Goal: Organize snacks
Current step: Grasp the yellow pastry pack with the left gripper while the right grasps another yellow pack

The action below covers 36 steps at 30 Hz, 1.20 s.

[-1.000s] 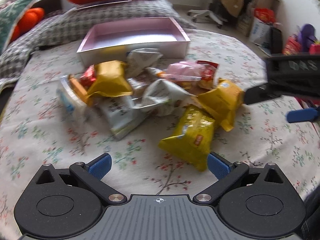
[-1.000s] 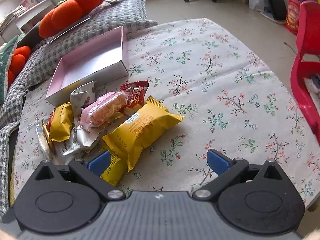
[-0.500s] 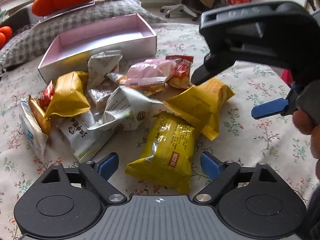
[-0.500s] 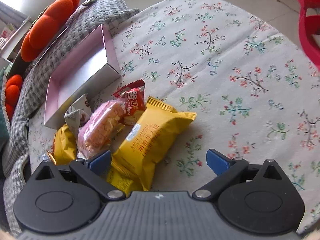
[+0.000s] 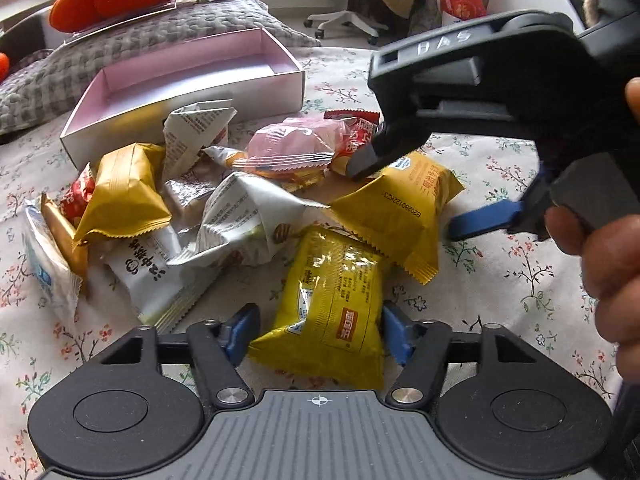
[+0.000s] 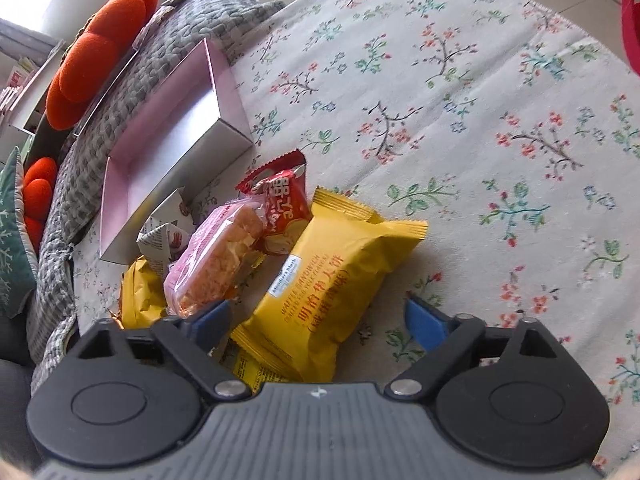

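On the floral-covered bed (image 6: 460,92), mid-surface: heap of snack packets, none yet boxed. Pink box (image 5: 192,76) behind the heap, toward the pillows, bare inside. Left gripper (image 5: 318,332) spread, straddling a glossy yellow packet (image 5: 332,304), not clamped. Right gripper (image 6: 316,320) spread over a matte yellow packet (image 6: 336,280). Sorting remains entirely undone.

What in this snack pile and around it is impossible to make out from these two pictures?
- Left wrist view: the near end of the shiny yellow packet is hidden behind the left gripper.
- Left wrist view: part of the red packet is covered by the right gripper.
- Right wrist view: the gold packet is largely blocked by the pink packet.
- Both views: the box floor is partly hidden by its near wall.
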Available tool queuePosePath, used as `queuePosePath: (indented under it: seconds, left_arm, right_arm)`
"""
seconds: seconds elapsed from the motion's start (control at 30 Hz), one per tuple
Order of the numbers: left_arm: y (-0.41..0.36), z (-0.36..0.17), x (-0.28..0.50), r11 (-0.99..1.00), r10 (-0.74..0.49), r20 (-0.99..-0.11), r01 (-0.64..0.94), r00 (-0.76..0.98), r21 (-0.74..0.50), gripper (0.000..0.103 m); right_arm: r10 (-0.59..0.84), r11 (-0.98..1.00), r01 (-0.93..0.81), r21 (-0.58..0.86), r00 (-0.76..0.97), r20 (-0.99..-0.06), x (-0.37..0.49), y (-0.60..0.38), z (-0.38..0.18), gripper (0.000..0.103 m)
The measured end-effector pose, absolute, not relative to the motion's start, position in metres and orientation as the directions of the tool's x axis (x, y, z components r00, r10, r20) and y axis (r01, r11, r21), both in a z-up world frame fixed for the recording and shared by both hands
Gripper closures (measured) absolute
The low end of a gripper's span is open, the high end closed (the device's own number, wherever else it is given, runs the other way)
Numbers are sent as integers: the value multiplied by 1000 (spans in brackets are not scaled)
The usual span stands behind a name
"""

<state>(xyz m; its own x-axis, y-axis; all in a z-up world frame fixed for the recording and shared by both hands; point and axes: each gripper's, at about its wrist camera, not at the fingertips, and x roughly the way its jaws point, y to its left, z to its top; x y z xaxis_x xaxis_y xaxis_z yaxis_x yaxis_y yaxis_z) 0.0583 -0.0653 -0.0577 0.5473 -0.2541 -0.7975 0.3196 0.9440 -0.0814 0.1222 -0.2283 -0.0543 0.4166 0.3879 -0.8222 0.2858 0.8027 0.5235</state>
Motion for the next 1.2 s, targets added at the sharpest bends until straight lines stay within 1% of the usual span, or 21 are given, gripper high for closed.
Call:
queuePosePath:
  seconds: [0.03,0.1,0.17,0.27,0.33,0.43,0.53,0.63,0.7,0.8,1.1,1.2]
  left_arm:
    - [-63,-58,58,943,-261,-795,321,548,-89,43]
    - [-59,-59,56,942,-272,-790,318,550,-104,44]
    - [-57,-59,55,941,-276,-786,322,553,-104,45]
    - [-60,-58,52,939,-269,-783,333,560,-85,46]
    - [-62,-57,52,939,-266,-783,334,562,-80,47]
    - [-67,-56,50,940,-262,-784,332,563,-75,47]
    - [-66,-54,48,942,-266,-782,324,564,-86,49]
    - [-61,-52,47,940,-284,-779,323,559,-110,52]
    - [-59,-49,45,938,-297,-778,321,554,-130,57]
    - [-60,-43,43,937,-304,-778,319,549,-141,59]
    - [-50,-39,36,941,-311,-777,295,547,-168,60]
    - [-38,-35,33,939,-332,-770,269,545,-214,60]
  right_arm:
    - [399,796,286,534,415,-818,123,-228,-56,25]
    - [419,785,281,553,417,-807,123,-226,-58,26]
    - [409,794,266,546,430,-805,125,-222,-58,29]
    - [416,789,265,554,432,-800,127,-221,-58,35]
    - [420,787,264,558,434,-797,128,-221,-60,41]
    - [412,795,254,550,439,-798,127,-221,-60,47]
    - [409,793,252,554,454,-792,126,-223,-60,50]
    - [408,799,226,557,475,-779,122,-225,-57,53]
    - [409,803,212,556,483,-774,119,-225,-55,54]
    - [408,805,199,559,498,-765,114,-227,-49,54]
    - [374,816,205,540,526,-764,99,-239,-41,54]
    - [374,819,194,540,535,-758,96,-238,-38,54]
